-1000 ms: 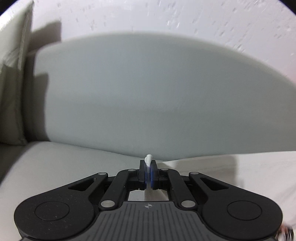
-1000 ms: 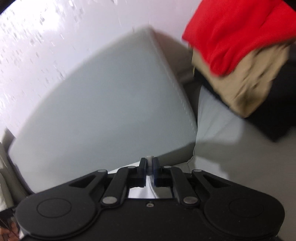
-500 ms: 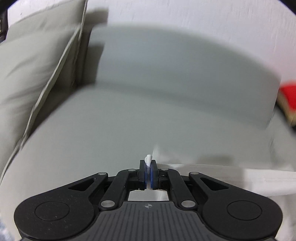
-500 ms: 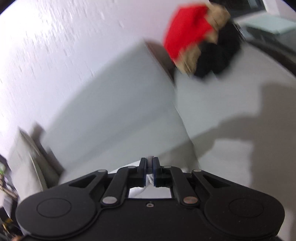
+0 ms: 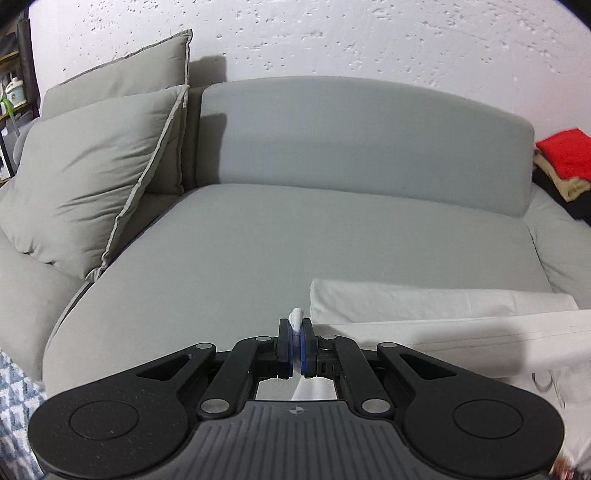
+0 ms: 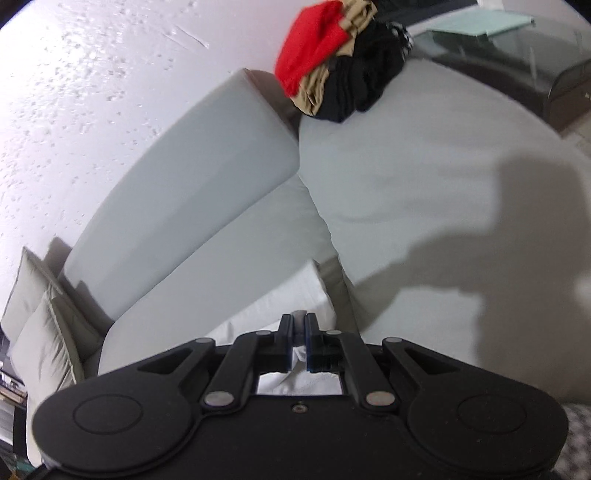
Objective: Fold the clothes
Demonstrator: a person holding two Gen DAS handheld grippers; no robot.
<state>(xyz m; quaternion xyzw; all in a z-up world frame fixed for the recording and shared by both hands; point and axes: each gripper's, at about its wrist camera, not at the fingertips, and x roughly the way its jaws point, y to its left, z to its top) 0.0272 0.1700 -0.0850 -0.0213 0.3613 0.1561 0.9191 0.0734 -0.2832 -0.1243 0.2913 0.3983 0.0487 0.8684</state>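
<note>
White garment (image 5: pixel 436 306) lies along the sofa seat (image 5: pixel 295 236) front, stretched crosswise between the left hand-held gripper (image 5: pixel 296 345) and right hand-held gripper (image 6: pixel 300 341), each clenched on one edge.

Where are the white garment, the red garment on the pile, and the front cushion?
white garment (image 5: pixel 424 306): left wrist view, on its folded upper layer.
red garment (image 6: pixel 310 33): right wrist view, on its top face.
front cushion (image 5: pixel 92 177): left wrist view, on its front panel.
</note>
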